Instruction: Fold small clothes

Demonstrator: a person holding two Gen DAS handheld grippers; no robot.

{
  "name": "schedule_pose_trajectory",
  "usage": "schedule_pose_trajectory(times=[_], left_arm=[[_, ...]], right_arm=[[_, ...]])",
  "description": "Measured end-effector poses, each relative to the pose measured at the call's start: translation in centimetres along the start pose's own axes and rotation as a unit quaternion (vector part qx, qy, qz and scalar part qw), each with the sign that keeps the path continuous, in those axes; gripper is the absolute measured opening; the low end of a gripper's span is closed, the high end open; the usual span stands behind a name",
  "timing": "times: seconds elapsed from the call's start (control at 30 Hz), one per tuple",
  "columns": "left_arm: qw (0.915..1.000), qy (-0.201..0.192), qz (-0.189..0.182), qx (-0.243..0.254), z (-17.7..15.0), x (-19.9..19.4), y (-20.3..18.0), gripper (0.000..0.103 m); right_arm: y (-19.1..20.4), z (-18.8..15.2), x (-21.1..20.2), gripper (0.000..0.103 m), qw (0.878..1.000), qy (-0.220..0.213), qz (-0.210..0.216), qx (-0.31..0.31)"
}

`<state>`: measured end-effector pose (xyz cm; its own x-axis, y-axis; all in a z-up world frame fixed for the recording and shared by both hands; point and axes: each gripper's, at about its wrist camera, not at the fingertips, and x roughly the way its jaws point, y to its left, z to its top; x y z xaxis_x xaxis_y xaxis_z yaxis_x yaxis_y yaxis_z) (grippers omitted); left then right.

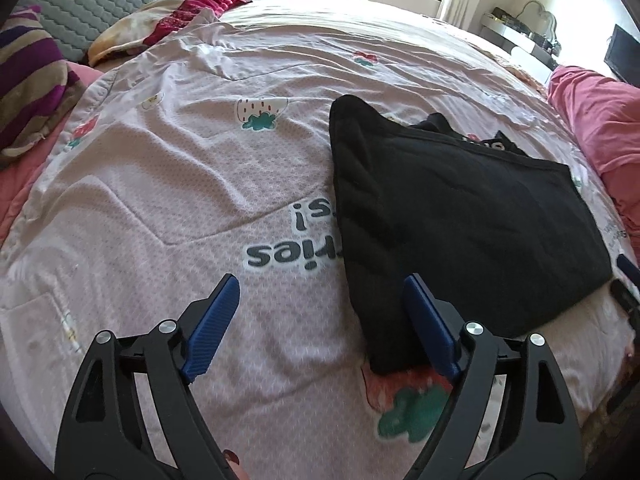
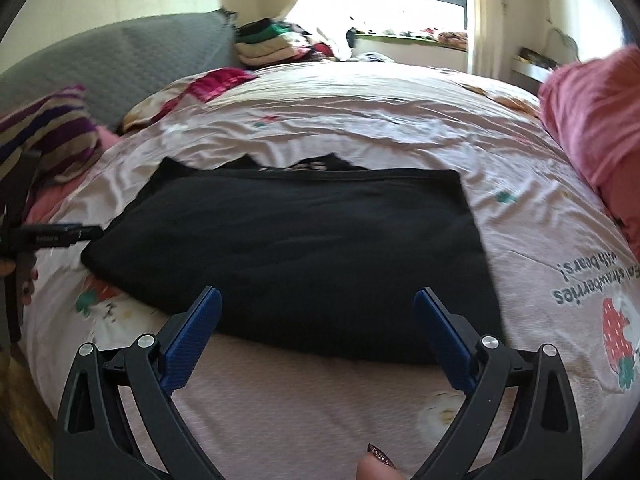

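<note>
A black garment lies folded flat on the pink strawberry-print bed cover. In the left wrist view my left gripper is open and empty, at the garment's near left corner, its right finger over the edge. In the right wrist view the garment lies straight ahead. My right gripper is open and empty, its fingers spread over the near edge. The left gripper shows at the garment's left edge; the right gripper's tip shows at the far right of the left wrist view.
A striped pillow and a grey quilted headboard lie at the left. Pink bedding is bunched at the right. Folded clothes are stacked beyond the bed near the window. A thumb shows at the bottom.
</note>
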<state>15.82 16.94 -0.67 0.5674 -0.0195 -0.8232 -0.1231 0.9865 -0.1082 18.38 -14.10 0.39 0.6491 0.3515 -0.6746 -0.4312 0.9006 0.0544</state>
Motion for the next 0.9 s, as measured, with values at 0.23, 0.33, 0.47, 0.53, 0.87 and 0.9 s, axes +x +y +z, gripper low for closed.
schedule_pose_trajectory(times=[0.23,0.33,0.47,0.53,0.87,0.9], left_arm=[[0.9999,-0.003,-0.015,-0.005,-0.5,-1.8,0.1,0.088],[0.9999,-0.005,-0.012,-0.008,-0.6,-2.4,0.3,0.093],[0.9996,-0.001,-0.022,-0.016,-0.8,-3.0,0.7,0.093],[0.9995,0.000,-0.026,-0.019,-0.8,-3.3,0.9,0.093],[0.9994,0.001,-0.032,-0.013,-1.3,-4.7,1.4,0.093],[0.9994,-0.001,-0.032,-0.013,-1.4,-4.8,1.4,0.093]], right_arm=[[4.0,-0.3,-0.1,0.096,0.999,-0.001,0.029,-0.035],[5.4,-0.3,-0.1,0.096,0.998,-0.002,0.034,-0.048],[6.9,-0.4,-0.2,0.096,0.997,-0.004,0.040,-0.062],[7.6,-0.3,-0.3,0.096,0.997,-0.004,0.043,-0.067],[10.1,-0.3,-0.8,0.097,0.994,-0.011,0.053,-0.092],[10.4,-0.2,-0.9,0.097,0.994,-0.013,0.052,-0.095]])
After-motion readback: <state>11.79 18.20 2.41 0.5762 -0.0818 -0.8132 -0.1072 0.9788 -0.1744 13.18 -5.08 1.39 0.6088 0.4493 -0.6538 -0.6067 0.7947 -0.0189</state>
